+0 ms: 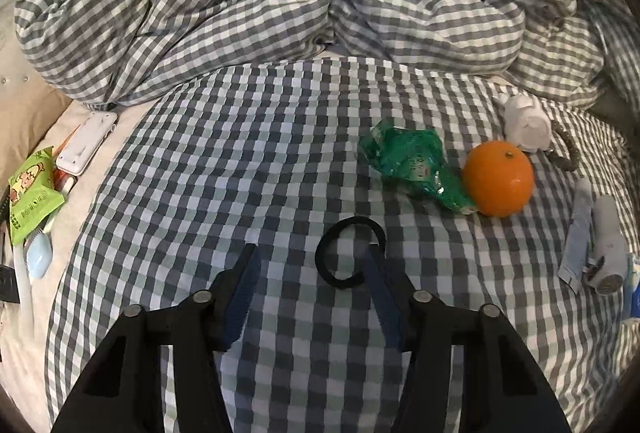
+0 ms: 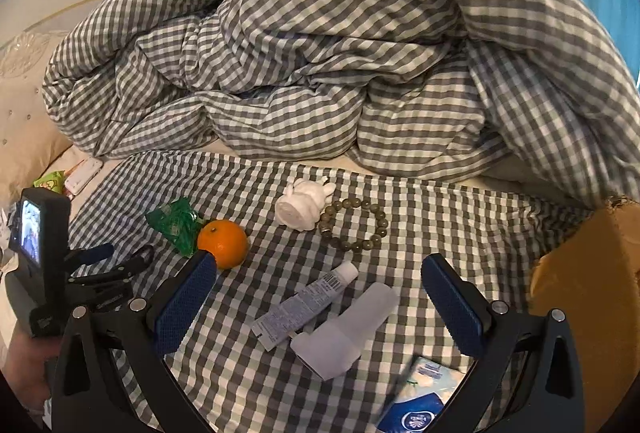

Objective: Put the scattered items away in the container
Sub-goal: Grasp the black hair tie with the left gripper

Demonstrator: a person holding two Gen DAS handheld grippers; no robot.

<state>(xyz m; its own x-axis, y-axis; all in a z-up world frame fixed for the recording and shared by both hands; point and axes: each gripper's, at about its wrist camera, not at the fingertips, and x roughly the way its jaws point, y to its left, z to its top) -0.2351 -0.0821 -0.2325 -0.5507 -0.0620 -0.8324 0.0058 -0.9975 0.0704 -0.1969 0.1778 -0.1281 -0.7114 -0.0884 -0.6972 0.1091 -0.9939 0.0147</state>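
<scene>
Roughly: one orange [image 2: 223, 243], one hair tie [image 1: 350, 253], two tubes [image 2: 304, 307] — left tool [image 1: 310, 259], right tool [image 2: 319, 273] both spread.

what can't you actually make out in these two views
- Container: brown box, right wrist view, cut off by the frame edge; inside hidden.
- Tissue pack, right wrist view: blurred, cut by the bottom edge.
- Hair tie, left wrist view: the left gripper finger covers part of it; contact unclear.
- Tube print: too small to read.
</scene>
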